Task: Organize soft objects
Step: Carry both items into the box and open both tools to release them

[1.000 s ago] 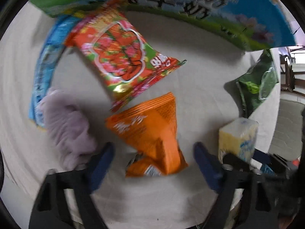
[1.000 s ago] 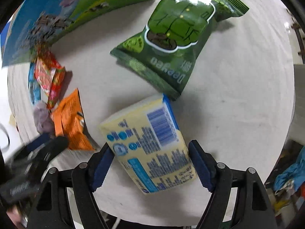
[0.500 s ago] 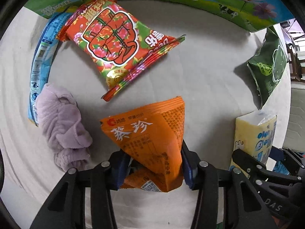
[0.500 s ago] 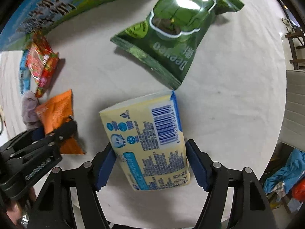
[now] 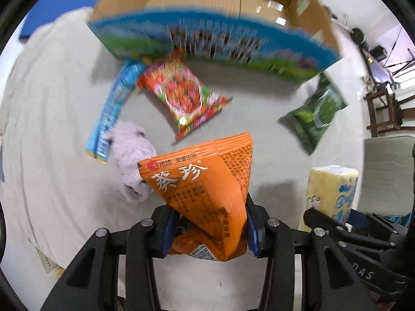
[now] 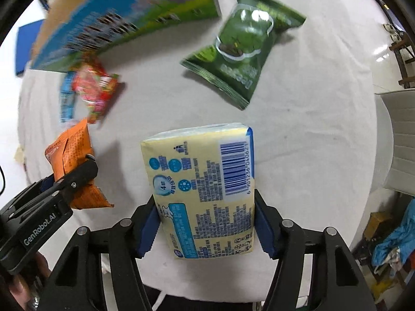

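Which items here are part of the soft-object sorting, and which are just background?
Job items:
orange packet, in left claw
yellow tissue pack, in right claw
red snack bag
green snack bag
blue packet
lilac cloth
open cardboard box

Lying about:
chair
blue cloth heap

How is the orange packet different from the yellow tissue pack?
The orange packet is crumpled and pointed; the yellow tissue pack is a smooth, blocky rectangle. The packet sits in the left hand-held gripper, the tissue pack in the right hand-held gripper. Both are clamped and lifted.
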The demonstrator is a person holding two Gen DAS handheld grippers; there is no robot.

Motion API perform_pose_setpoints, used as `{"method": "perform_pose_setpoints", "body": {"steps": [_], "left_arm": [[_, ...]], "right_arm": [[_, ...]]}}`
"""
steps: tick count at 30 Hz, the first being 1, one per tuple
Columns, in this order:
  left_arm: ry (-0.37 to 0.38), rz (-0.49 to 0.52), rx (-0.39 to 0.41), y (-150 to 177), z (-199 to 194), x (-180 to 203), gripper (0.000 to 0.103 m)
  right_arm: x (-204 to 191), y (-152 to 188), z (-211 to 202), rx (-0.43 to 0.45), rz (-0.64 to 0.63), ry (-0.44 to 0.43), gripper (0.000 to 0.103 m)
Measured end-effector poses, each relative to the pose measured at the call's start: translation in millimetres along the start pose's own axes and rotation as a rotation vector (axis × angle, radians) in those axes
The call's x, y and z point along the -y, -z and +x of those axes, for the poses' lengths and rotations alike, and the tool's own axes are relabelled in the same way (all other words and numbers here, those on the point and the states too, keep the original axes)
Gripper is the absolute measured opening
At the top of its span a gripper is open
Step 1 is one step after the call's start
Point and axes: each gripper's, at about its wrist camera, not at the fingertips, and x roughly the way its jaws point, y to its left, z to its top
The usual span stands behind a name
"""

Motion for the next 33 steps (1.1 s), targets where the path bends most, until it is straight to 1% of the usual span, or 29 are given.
{"method": "perform_pose_setpoints", "body": {"steps": [3,4,5,6,10,12,15,17,19,21,25,27,28,33], "left_arm": [[0.023,0.015,0.053,-7,-29,1,0.041],[0.034,0.019,0.067,-11,-39,0,0.041],[0.041,0.025,0.081,-17,-42,-2,0.041],[0.05,0.039,0.103,-22,-55,2,0.041],[0.086,0.075,0.152,-44,-92,11,0.041],[0.116,0.089,0.173,-58,-113,14,0.041],[0.144,0.103,0.187,-91,-124,11,0.041],[0.173,0.106,0.182,-115,-131,7,0.041],[0.176,0.106,0.186,-137,-131,2,0.041],[0.179,0.105,0.186,-165,-130,-3,0.041],[0.203,0.112,0.148,-213,-113,-9,0.041],[0.215,0.111,0.126,-238,-99,-12,0.041],[0.227,0.113,0.102,-254,-87,-13,0.041],[0.242,0.11,0.017,-306,-37,-17,0.041]], "right_arm": [[-8,0,-42,0.035,-0.016,-0.011,0.066],[-15,-7,-64,0.044,-0.015,-0.026,0.066],[-17,-11,-77,0.06,-0.02,-0.034,0.066],[-21,-12,-90,0.083,-0.03,-0.033,0.066],[-22,-19,-134,0.151,-0.036,-0.053,0.066],[-23,-29,-156,0.18,-0.037,-0.067,0.066],[-35,-48,-186,0.23,-0.039,-0.076,0.066],[-40,-64,-203,0.255,-0.039,-0.075,0.066],[-47,-80,-213,0.272,-0.033,-0.078,0.066],[-54,-104,-223,0.289,-0.025,-0.074,0.066],[-67,-156,-223,0.306,-0.004,-0.056,0.066],[-72,-182,-215,0.3,0.007,-0.053,0.066],[-75,-198,-209,0.295,0.006,-0.048,0.066],[-85,-268,-171,0.275,0.013,0.007,0.066]]}}
